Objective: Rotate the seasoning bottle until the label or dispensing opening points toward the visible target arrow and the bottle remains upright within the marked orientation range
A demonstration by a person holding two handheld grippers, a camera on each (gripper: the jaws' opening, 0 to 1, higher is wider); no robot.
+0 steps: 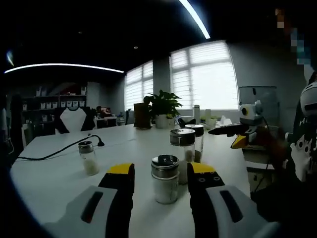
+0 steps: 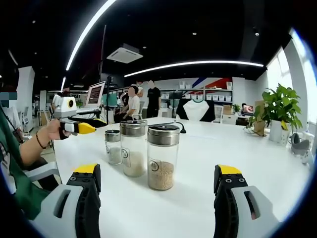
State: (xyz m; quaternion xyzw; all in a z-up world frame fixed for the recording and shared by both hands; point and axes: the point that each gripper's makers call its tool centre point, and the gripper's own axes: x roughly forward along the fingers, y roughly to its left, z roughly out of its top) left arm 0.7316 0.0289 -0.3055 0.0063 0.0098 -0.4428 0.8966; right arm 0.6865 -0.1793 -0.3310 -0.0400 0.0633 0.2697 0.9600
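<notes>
My left tongs (image 1: 161, 181) stood open on either side of a short jar (image 1: 165, 178), which sat upright on the white table (image 1: 59, 173) right between the yellow tips, gripped by neither. My right tongs (image 2: 161, 181) were spread wide too, holding nothing, with a tall jar (image 2: 163, 156) of tan grains standing straight ahead, beyond their tips and not yet between them. From the right gripper view a second tall jar (image 2: 133, 148) stood just left of it and a small shaker (image 2: 113, 147) further left, 3 in a loose row, each upright with its long axis vertical. From the left gripper view, 2 taller jars (image 1: 184, 151) rose close behind the short one, and 1 small shaker (image 1: 88, 157) stood apart to the left near a black cable (image 1: 54, 152). I could see no arrow or marked range on the table. I judged the left tongs nearer their jar, so closing and twisting about the vertical seemed the move. Far off stood a potted plant (image 1: 163, 106) before bright windows (image 1: 210, 74).
</notes>
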